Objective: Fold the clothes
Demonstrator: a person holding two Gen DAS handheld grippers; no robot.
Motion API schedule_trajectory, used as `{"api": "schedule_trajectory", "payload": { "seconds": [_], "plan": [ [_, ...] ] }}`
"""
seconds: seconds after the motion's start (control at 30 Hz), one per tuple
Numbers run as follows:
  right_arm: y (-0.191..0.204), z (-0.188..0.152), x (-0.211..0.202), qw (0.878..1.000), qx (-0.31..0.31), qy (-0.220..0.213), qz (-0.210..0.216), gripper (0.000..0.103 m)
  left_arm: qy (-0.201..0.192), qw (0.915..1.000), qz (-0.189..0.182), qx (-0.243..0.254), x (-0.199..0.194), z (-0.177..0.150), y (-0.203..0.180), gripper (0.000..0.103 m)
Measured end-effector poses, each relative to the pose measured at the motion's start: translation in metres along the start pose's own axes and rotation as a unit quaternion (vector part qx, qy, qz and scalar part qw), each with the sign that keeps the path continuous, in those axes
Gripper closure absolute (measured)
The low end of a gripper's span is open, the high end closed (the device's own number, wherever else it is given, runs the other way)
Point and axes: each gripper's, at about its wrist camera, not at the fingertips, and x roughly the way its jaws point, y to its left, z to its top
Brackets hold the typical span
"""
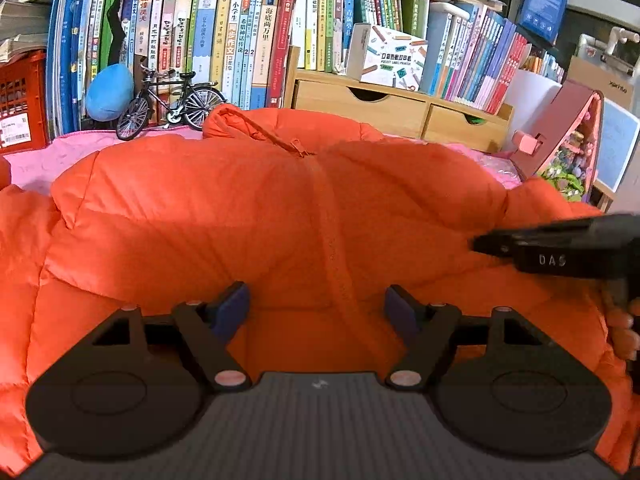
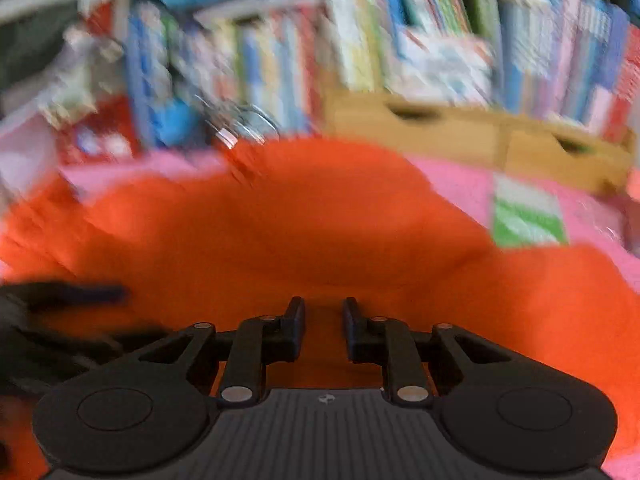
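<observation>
An orange puffer jacket (image 1: pixel 280 216) lies spread front up on a pink cloth (image 1: pixel 36 160), its zipper (image 1: pixel 332 240) running down the middle. My left gripper (image 1: pixel 317 308) hovers low over the zipper. It is open, and only the jacket beneath shows between its blue pads. From the right, my right gripper (image 1: pixel 478 245) reaches in over the jacket's right side. In the blurred right wrist view the right gripper (image 2: pixel 324 320) has its jaws almost together with the orange jacket (image 2: pixel 320 216) in the narrow gap. The left gripper (image 2: pixel 80 294) shows at the left edge there.
A bookshelf (image 1: pixel 240 40) and a wooden drawer unit (image 1: pixel 400 108) stand close behind the cloth. A model bicycle (image 1: pixel 172 100), a blue plush (image 1: pixel 109 92) and a red crate (image 1: pixel 20 100) sit at the back left. A pink toy house (image 1: pixel 568 136) stands right. A green-white booklet (image 2: pixel 526 216) lies on the cloth.
</observation>
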Motion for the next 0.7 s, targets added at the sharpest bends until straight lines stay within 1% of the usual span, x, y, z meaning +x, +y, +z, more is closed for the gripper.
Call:
{"api": "schedule_trajectory", "payload": {
  "seconds": [0.03,0.13,0.17,0.3,0.33,0.37,0.4,0.43,0.47,0.5,0.53,0.57,0.6,0.63,0.7],
  "plan": [
    [-0.014,-0.005,-0.001,1.0,-0.001,0.0,-0.004,0.103,0.0,1.0,-0.004,-0.001,0.0,0.0,0.0,0.026],
    [-0.058,-0.014,-0.009,0.998,0.028,0.002,-0.063,0.103,-0.002,0.9999,-0.012,-0.004,-0.001,0.0,0.001,0.025],
    [-0.066,-0.016,-0.012,0.996,0.031,0.005,-0.079,0.103,-0.003,0.9999,-0.012,-0.005,-0.001,0.0,0.002,0.025],
    [-0.092,-0.022,-0.022,0.989,0.038,0.022,-0.139,0.103,-0.026,0.999,-0.03,0.02,-0.016,0.015,-0.011,0.025],
    [-0.094,-0.023,-0.025,0.989,0.041,0.029,-0.141,0.102,-0.032,0.9985,-0.035,0.026,-0.02,0.018,-0.015,0.025],
    [-0.094,-0.022,-0.029,0.989,0.047,0.033,-0.138,0.099,-0.038,0.998,-0.04,0.032,-0.024,0.022,-0.018,0.022],
    [-0.092,-0.017,-0.035,0.99,0.055,0.032,-0.13,0.089,-0.044,0.9973,-0.042,0.04,-0.022,0.024,-0.02,0.016],
    [-0.089,-0.012,-0.042,0.99,0.064,0.028,-0.12,0.074,-0.05,0.9966,-0.045,0.048,-0.019,0.026,-0.023,0.015],
    [-0.086,-0.002,-0.047,0.992,0.07,0.017,-0.101,0.066,-0.055,0.9957,-0.048,0.056,-0.016,0.028,-0.025,0.015],
    [-0.082,0.008,-0.051,0.994,0.075,0.003,-0.079,0.049,-0.061,0.9948,-0.051,0.064,-0.014,0.03,-0.028,0.015],
    [-0.078,0.018,-0.056,0.995,0.081,-0.011,-0.057,0.041,-0.048,0.9961,-0.056,0.049,-0.003,0.026,-0.024,0.015],
    [-0.075,0.03,-0.058,0.995,0.089,-0.022,-0.032,0.04,-0.032,0.9971,-0.061,0.033,0.007,0.022,-0.02,0.016],
    [-0.072,0.042,-0.059,0.995,0.097,-0.033,-0.005,0.036,-0.009,0.9975,-0.068,0.019,0.018,0.017,-0.015,0.017],
    [-0.07,0.055,-0.051,0.993,0.111,-0.034,0.013,0.027,-0.005,0.9967,-0.081,0.001,0.019,0.017,-0.008,0.017],
    [-0.068,0.08,-0.031,0.989,0.139,-0.032,0.044,0.021,-0.001,0.9934,-0.109,-0.034,0.021,0.017,0.005,0.016]
  ]
}}
